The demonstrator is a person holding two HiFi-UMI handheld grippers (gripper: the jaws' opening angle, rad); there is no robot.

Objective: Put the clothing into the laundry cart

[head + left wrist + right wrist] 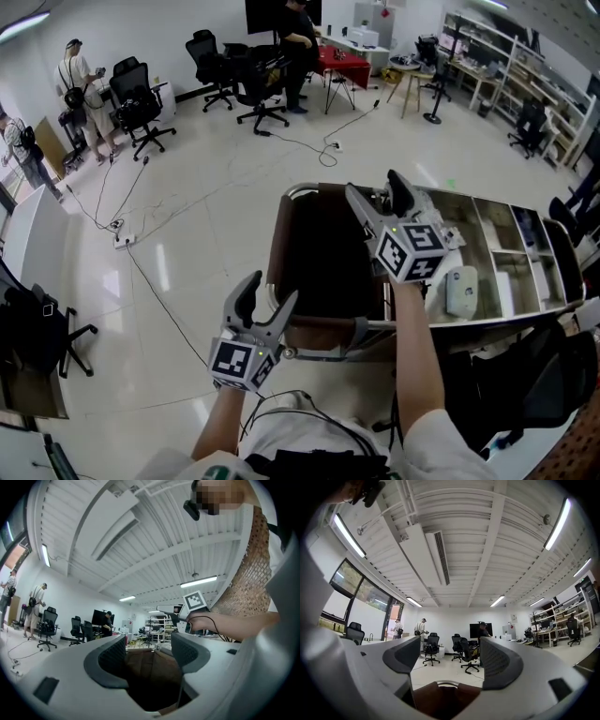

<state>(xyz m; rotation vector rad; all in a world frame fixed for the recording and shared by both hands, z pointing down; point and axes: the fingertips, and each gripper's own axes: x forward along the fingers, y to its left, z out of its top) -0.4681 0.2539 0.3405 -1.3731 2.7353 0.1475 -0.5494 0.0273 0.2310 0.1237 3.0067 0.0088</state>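
Head view: the laundry cart (pixel 314 190) is seen mid-frame, its brown bag (pixel 279 248) too dark inside to tell what's in it. The left gripper (pixel 270 292) is held at the cart's lower-left edge, the right gripper (pixel 377 187) over its upper-right corner.

Left gripper view: fingers (pixel 112 657) are spread apart, nothing gripped, bag seen below centre.

Right gripper view: fingers (pixel 499 660) are parted and empty too, cart rim at bottom centre.

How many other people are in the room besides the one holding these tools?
3. A person in a cap stands by the far-left chairs, a second person at the left edge, a person in black at the red table. Others may be hidden.
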